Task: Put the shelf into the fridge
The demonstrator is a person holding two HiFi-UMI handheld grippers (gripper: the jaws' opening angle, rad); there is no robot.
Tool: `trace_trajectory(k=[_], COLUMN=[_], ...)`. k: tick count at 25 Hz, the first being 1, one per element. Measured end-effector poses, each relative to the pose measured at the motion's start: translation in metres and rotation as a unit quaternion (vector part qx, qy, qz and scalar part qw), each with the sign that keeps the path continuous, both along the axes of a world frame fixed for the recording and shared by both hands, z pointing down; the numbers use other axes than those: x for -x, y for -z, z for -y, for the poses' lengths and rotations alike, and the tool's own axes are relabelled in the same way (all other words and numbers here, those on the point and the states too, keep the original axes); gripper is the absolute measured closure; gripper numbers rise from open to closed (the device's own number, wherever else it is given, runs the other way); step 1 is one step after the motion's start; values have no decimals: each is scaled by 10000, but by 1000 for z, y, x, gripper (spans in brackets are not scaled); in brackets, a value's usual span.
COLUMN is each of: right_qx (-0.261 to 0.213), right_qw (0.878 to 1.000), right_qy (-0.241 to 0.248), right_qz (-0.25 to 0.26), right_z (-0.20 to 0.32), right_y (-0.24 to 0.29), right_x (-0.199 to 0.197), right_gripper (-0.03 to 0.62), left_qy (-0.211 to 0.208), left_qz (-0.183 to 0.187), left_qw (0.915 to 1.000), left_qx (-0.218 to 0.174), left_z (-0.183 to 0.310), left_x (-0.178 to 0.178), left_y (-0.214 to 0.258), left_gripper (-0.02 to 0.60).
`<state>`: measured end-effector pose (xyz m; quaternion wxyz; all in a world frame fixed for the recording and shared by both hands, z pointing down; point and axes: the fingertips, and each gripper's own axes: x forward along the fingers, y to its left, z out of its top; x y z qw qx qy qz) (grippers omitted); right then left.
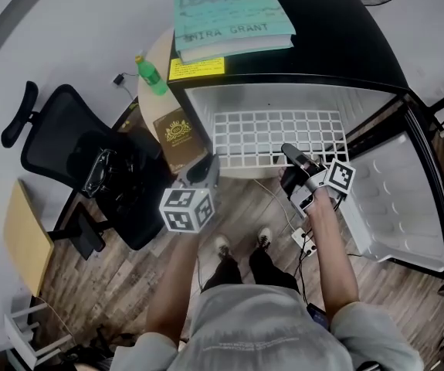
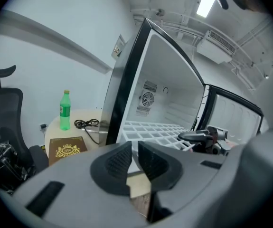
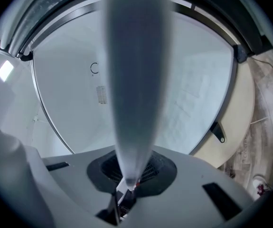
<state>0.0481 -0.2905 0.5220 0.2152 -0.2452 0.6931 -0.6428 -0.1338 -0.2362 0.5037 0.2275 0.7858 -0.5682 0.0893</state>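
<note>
Right gripper [image 3: 129,175]: jaws clenched on the front edge of the white wire shelf [image 1: 276,134], which runs edge-on up the right gripper view. Shelf: lies flat inside the open fridge [image 1: 337,37], front edge at the mouth. Left gripper [image 2: 135,158]: jaws drawn nearly together, holding nothing, beside the fridge's left front corner. Teal book [image 1: 229,10]: on the fridge top. Green bottle [image 1: 152,76] and brown box [image 1: 179,134]: on the round table [image 1: 150,110]. Black office chair [image 1: 75,153]: left of the table.
</note>
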Motion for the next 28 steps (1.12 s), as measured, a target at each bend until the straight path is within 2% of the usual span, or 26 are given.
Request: trace_trajectory(k=[28], right_qx=[-81], right_qw=[9995], right_qy=[-238], right_qz=[-188], right_z=[47], right_y=[0], right_x=[6], right_gripper=[557], left_qy=[83], left_qz=[124], left_qw=[9999], left_qx=[-26], left_z=[-3], left_x=[1], left_y=[-5], left_gripper=[541])
